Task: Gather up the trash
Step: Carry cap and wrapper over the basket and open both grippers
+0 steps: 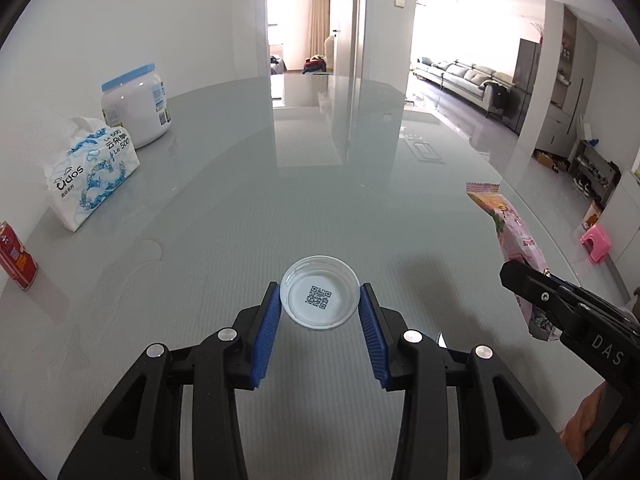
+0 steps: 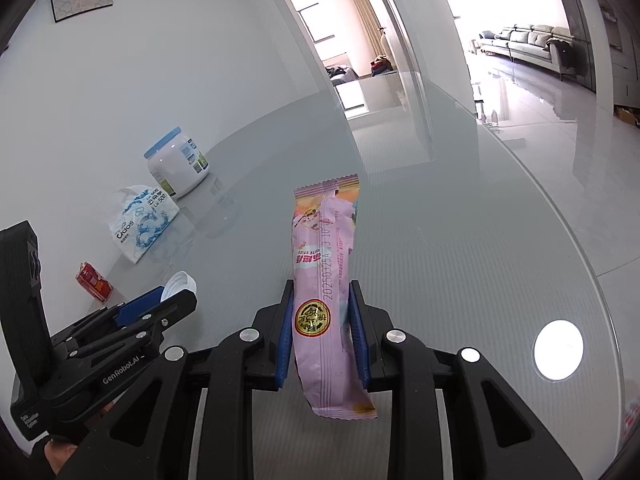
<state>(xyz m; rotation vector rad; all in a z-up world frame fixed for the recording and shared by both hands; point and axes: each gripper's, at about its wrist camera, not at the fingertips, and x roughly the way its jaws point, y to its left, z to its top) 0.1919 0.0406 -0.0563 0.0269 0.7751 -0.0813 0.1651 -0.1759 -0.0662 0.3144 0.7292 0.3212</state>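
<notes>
White cap (image 1: 319, 292) pinched in left hand-held gripper (image 1: 319, 300); right hand-held gripper (image 2: 320, 316) pinching pink wrapper (image 2: 325, 280).

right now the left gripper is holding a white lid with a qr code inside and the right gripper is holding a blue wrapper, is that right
Not quite. The wrapper in the right gripper is pink, not blue, as the right wrist view shows. The rest stands: the left gripper holds the white lid with a QR code inside.
</notes>
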